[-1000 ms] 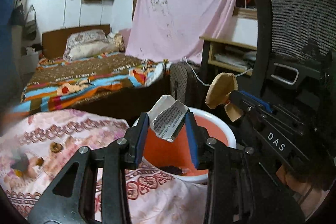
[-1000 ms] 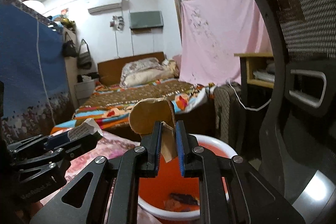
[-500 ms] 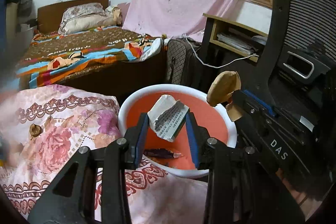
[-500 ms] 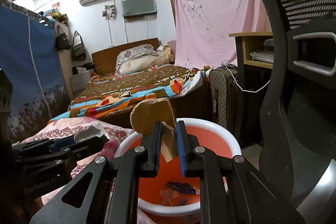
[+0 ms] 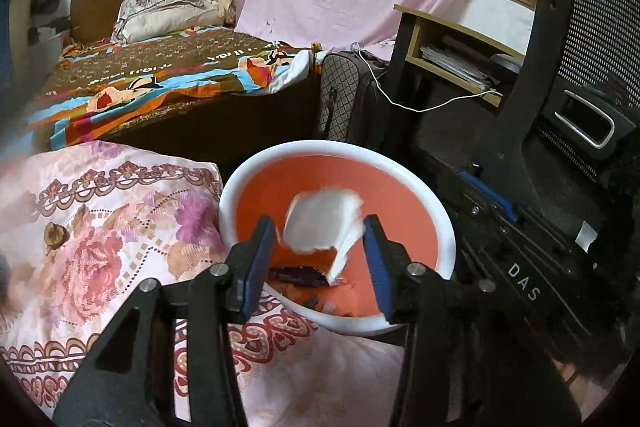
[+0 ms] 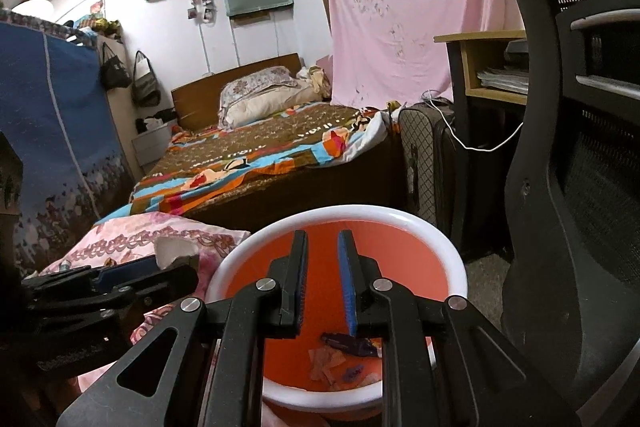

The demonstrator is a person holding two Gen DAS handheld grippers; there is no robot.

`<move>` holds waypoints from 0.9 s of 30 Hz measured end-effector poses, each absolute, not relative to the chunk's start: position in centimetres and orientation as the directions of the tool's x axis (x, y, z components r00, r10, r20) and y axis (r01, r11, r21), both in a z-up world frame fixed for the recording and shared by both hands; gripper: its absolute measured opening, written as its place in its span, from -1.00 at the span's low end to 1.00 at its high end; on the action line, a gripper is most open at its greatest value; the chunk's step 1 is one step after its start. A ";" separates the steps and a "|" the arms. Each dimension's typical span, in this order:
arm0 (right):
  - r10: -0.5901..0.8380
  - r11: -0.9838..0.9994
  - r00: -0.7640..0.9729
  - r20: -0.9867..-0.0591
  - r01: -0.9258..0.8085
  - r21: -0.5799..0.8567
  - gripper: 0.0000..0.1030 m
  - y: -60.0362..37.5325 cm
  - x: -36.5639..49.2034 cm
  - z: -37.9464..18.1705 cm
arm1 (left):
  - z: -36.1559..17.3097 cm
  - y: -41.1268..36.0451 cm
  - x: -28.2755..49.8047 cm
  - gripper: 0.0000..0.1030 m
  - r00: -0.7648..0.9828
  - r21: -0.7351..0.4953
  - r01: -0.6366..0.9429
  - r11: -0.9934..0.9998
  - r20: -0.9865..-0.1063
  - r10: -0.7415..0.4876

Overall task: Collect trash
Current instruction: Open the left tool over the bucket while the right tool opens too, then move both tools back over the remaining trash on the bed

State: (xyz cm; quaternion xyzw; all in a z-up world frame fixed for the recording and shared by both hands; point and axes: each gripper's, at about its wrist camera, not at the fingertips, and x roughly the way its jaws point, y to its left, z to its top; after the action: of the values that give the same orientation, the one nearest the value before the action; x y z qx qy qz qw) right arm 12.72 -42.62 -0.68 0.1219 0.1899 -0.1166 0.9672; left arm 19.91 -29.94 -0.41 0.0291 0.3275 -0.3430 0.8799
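You are at the drop step, both tools over the orange bin (image 5: 400,195), your landmark. To the bin's left lies the flowered cloth (image 5: 100,227), a small brown scrap (image 5: 52,233) on it, likely the next pickup. Your left gripper (image 5: 318,247) tilts down over the bin's near rim; its jaws have just been opening, and the white paper (image 5: 324,227) hangs blurred between them above the bin's hollow, apparently let go. Your right gripper (image 6: 322,279) points into the bin at a shallower slant, jaws narrowly parted and empty; the litter (image 6: 340,355) lies on the bin's floor. Next, lift both clear and return to the cloth.
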 end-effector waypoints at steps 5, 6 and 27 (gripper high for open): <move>-0.181 0.942 0.895 -0.409 0.276 0.188 -0.72 -42.6 12.6 -0.8 | -0.3 -29.2 19.8 -0.21 0.556 -0.192 0.612 0.767 -0.585 -0.590; -0.181 0.943 0.894 -0.409 0.276 0.187 -0.72 -42.5 12.5 -0.8 | -0.2 -29.1 19.9 -0.17 0.558 -0.196 0.610 0.768 -0.583 -0.591; -0.198 0.960 0.937 -0.287 0.244 0.134 -0.07 -38.9 10.3 3.4 | 3.0 -19.8 17.2 0.78 0.798 -0.217 0.435 0.874 -0.357 -0.486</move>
State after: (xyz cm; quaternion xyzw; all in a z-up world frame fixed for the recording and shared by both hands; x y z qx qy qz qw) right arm 10.28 -38.92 3.41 0.0839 0.1368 -0.1128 0.9806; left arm 17.24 -19.84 2.98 -0.0620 0.2047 -0.2433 0.9461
